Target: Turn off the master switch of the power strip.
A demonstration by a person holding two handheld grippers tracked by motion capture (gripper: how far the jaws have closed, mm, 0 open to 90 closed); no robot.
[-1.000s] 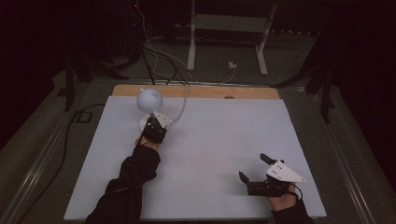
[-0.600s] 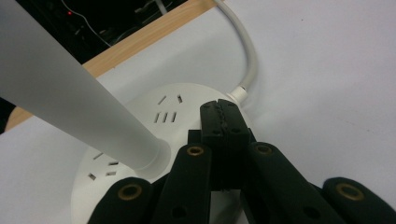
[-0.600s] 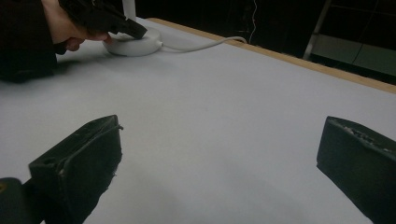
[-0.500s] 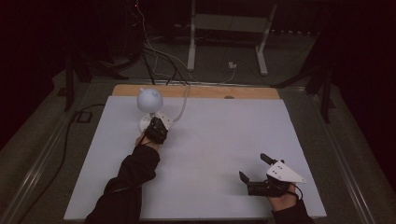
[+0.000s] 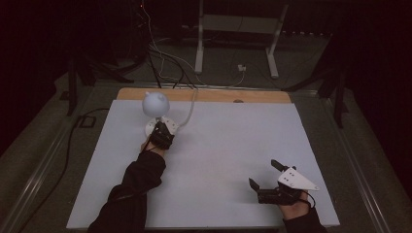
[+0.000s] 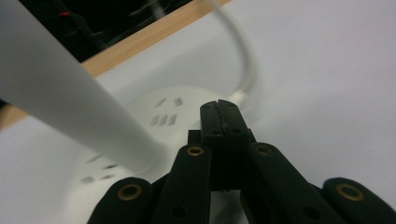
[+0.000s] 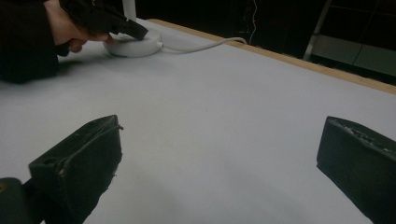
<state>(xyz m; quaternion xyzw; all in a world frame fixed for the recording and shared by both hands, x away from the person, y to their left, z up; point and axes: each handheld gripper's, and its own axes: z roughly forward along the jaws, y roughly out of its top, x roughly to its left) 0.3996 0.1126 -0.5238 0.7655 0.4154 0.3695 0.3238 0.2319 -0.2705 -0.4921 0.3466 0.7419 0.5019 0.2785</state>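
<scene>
My left gripper (image 6: 219, 114), jaws fully closed on nothing, tips press the round white plastic lamp base (image 5: 160, 127), upper left of frame. Right gripper (image 5: 266, 178) idles wide open, lower right. Risk: an off-centre push could tip the white globe-headed lamp (image 5: 155, 103).

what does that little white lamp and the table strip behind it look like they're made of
The lamp: likely matte white plastic, going by its smooth, even base with small printed marks and no glare. Its cord looks like white rubbery sheathing. The strip along the table's far edge looks like bare light wood, tan and dull. The left claw, shut, sits at the base.
</scene>
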